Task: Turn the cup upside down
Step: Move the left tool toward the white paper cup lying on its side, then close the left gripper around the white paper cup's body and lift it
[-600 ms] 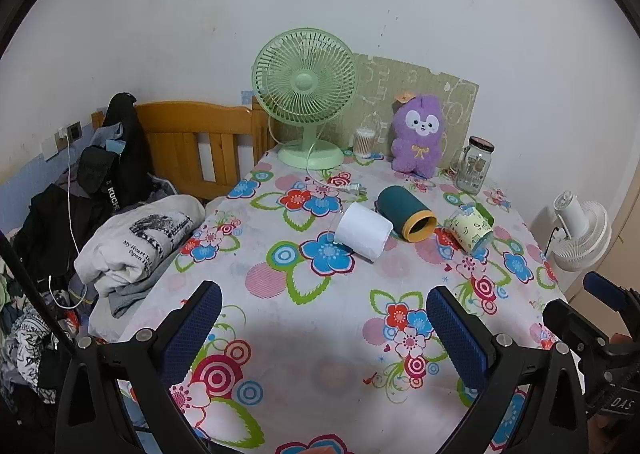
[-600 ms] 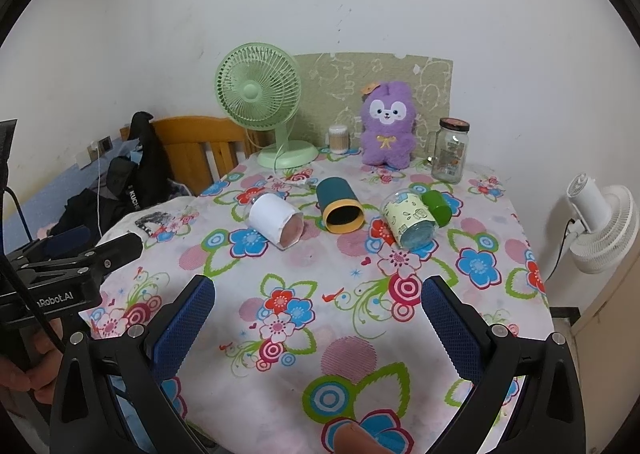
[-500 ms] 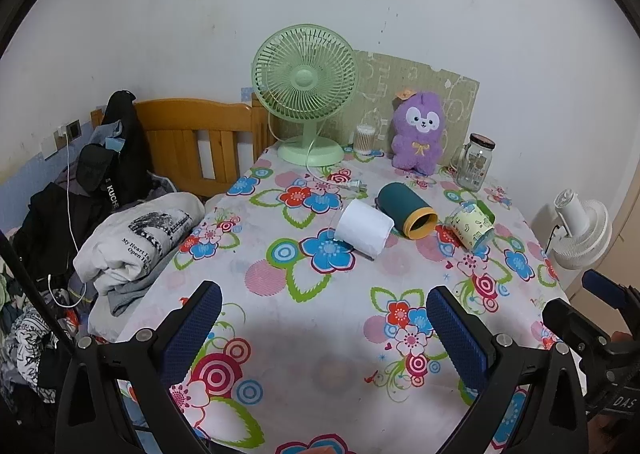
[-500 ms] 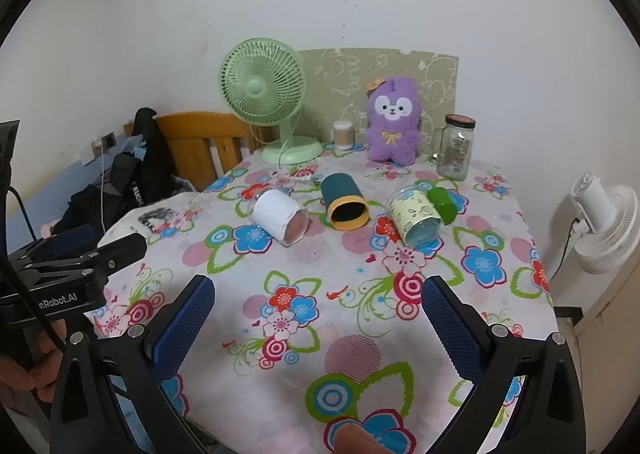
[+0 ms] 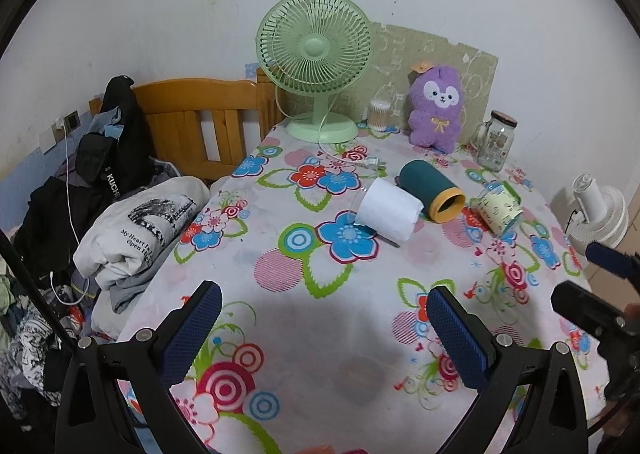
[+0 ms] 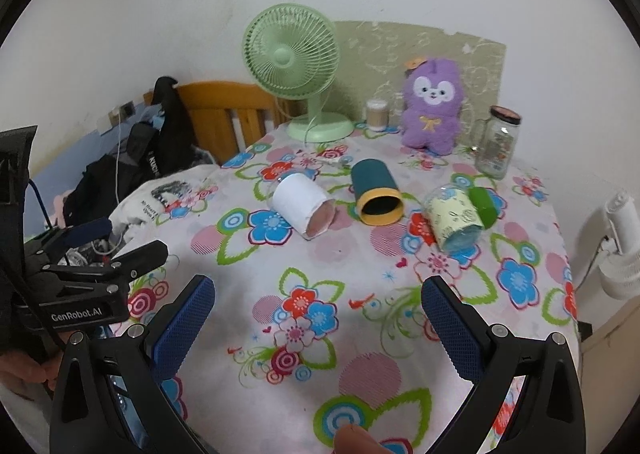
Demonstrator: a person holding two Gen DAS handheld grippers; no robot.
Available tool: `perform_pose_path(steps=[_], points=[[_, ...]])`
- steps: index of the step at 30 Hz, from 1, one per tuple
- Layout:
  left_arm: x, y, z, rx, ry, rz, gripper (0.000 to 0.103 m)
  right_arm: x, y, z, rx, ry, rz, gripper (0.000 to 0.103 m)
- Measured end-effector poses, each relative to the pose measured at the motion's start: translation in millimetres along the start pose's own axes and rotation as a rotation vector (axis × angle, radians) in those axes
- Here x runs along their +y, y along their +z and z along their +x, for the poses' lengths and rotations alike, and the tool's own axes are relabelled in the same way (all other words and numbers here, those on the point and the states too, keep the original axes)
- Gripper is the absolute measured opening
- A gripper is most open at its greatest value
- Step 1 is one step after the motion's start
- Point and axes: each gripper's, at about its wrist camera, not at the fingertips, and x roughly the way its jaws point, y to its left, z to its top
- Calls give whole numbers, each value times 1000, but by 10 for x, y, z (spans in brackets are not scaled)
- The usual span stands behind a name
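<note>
Three cups are lying on their sides in the middle of the counter [image 6: 360,334], which has a loud flower-print cloth over it. The white cup [image 6: 303,207] is on the left with its mouth pointing toward the camera. The teal cup [image 6: 376,191] with the yellow rim sits just beside it, and the pale yellow cup [image 6: 454,220] with a green lid end is further right. None of them is standing up or flipped yet.

Both grippers hover over the near edge of the counter, well apart from the cups. The left gripper [image 5: 322,328] has its blue pads spread wide with nothing between them, and so does the right gripper [image 6: 318,318].

Along the back wall there's a green fan [image 6: 294,68], a purple plush [image 6: 432,106], a small container [image 6: 377,114] between them, and a glass jar [image 6: 498,144] on the right. Off the left side, a folded white shirt [image 5: 140,226] lies on a pile of clothes by a wooden bed frame [image 5: 204,114].
</note>
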Motion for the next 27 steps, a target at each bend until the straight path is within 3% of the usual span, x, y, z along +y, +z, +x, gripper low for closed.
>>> perform_pose_path(steps=[18, 27], points=[[235, 391, 889, 43, 31, 105, 103, 147, 692, 1337, 177, 146, -207, 103], [274, 467, 1256, 101, 23, 158, 103, 250, 871, 1901, 264, 209, -287, 103]])
